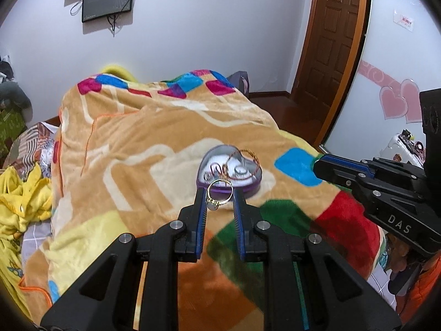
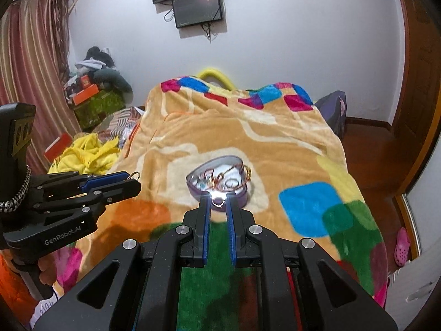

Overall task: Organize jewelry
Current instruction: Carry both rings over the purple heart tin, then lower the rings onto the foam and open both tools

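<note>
A purple heart-shaped jewelry box (image 1: 249,186) lies open on the blanket, with a copper-and-gold chain (image 1: 248,155) and small pieces inside. It also shows in the right wrist view (image 2: 242,194). My left gripper (image 1: 220,193) is shut on a gold ring (image 1: 220,190) with a pale stone, held just in front of the box. The ring's edge peeks past the left gripper in the right wrist view (image 2: 135,175). My right gripper (image 2: 218,200) is shut on a small shiny piece of jewelry (image 2: 218,198), bright with glare, at the box's near edge.
The colourful fleece blanket (image 1: 137,151) covers the bed. Yellow clothes (image 2: 85,151) and boxes (image 2: 93,96) lie at the left. A wooden door (image 1: 330,41) and brown floor are at the right. Screens (image 2: 197,8) hang on the far wall.
</note>
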Demonstrator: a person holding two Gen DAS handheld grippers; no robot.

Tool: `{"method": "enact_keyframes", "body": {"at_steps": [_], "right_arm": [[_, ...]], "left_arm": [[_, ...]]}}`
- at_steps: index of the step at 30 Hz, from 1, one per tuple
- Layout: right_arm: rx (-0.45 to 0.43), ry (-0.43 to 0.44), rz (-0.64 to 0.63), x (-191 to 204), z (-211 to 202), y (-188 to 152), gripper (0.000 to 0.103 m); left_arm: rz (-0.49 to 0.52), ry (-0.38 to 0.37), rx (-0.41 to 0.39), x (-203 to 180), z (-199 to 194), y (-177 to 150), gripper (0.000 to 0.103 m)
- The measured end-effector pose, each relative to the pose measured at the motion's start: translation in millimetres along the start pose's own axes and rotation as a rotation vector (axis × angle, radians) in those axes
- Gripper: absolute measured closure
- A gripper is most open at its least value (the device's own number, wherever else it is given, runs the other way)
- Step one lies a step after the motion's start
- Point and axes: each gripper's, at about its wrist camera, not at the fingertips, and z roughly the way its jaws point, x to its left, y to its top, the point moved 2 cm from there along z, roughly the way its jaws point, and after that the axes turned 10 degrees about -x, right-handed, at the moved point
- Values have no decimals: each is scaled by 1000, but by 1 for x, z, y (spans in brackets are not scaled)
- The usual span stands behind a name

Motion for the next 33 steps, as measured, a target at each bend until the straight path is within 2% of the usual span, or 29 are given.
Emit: {"method": "enact_keyframes", "body": {"at_steps": [16, 33], "right_arm": [[-19, 5, 20, -11, 33, 18, 93], [107, 56, 21, -22, 91, 13, 93]], "left_arm": [[-19, -14, -32, 12, 34, 24, 85], [-39, -60, 57, 16, 93, 17, 85]]}}
